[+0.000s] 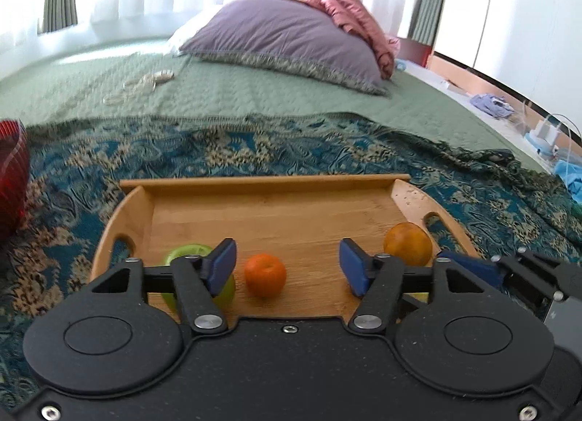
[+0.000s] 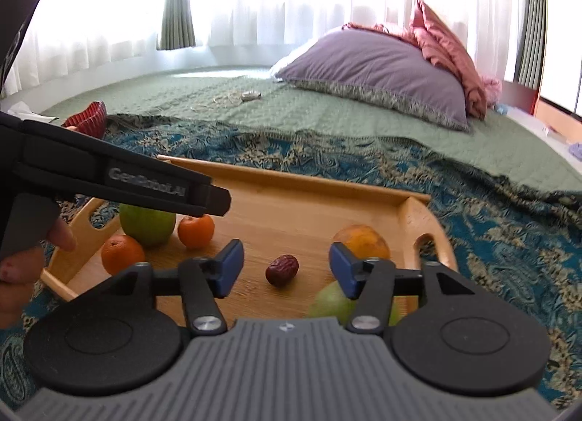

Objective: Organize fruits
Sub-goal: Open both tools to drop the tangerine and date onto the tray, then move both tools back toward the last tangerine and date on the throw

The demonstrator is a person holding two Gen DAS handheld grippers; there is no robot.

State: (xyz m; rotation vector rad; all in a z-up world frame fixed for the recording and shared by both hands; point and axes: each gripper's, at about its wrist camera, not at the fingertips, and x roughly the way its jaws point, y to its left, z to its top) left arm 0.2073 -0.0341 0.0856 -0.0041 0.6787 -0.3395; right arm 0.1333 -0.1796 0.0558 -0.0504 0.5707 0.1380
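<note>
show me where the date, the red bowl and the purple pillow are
date [image 2: 282, 270], right wrist view, middle of its wrinkled skin
red bowl [image 2: 91, 117], right wrist view, its ribbed outer wall
purple pillow [image 1: 280, 35], left wrist view, middle of its top face

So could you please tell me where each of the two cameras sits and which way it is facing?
Left wrist: rides the left tool, looking forward and down at the wooden tray on the bed; its own open blue pads frame a small orange.
Right wrist: rides the right tool, facing likewise; open pads frame a red date; the left tool and a hand show at left.
Shared: tray, purple pillow.
</note>
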